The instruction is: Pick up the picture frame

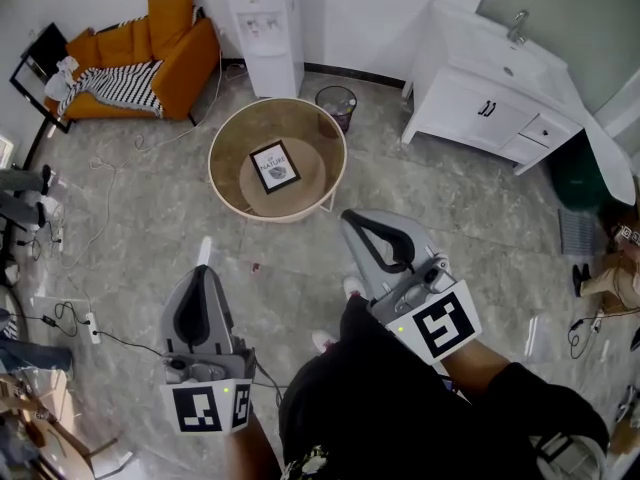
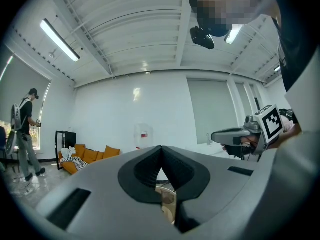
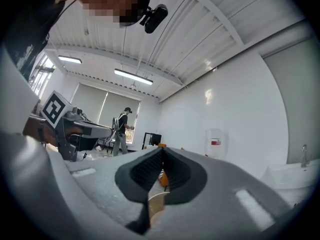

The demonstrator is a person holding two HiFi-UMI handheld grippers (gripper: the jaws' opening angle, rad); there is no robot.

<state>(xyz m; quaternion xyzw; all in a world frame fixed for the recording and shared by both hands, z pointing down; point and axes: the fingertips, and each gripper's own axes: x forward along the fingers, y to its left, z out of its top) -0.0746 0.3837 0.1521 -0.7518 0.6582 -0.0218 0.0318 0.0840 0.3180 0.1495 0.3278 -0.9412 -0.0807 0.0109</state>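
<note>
The picture frame point(image 1: 274, 165), black-edged with a white print, lies flat inside a round wooden tray table point(image 1: 214, 153) on the floor ahead. Both grippers are held level short of the table, pointing toward it. My left gripper point(image 1: 205, 246) is shut and holds nothing; it is well short of the table's near rim. My right gripper point(image 1: 348, 216) is also shut and holds nothing, its tip close to the table's near right rim. In the left gripper view the shut jaws point(image 2: 161, 150) hide the table except for a sliver of it. The right gripper view shows its jaws point(image 3: 162, 152) shut likewise.
An orange sofa point(image 1: 140, 63) stands at the back left, a white water dispenser point(image 1: 268, 36) and a small bin point(image 1: 336, 106) behind the table, a white sink cabinet point(image 1: 490, 98) at the right. Cables and a power strip point(image 1: 90, 325) lie at the left. Another person point(image 2: 24, 134) stands far off.
</note>
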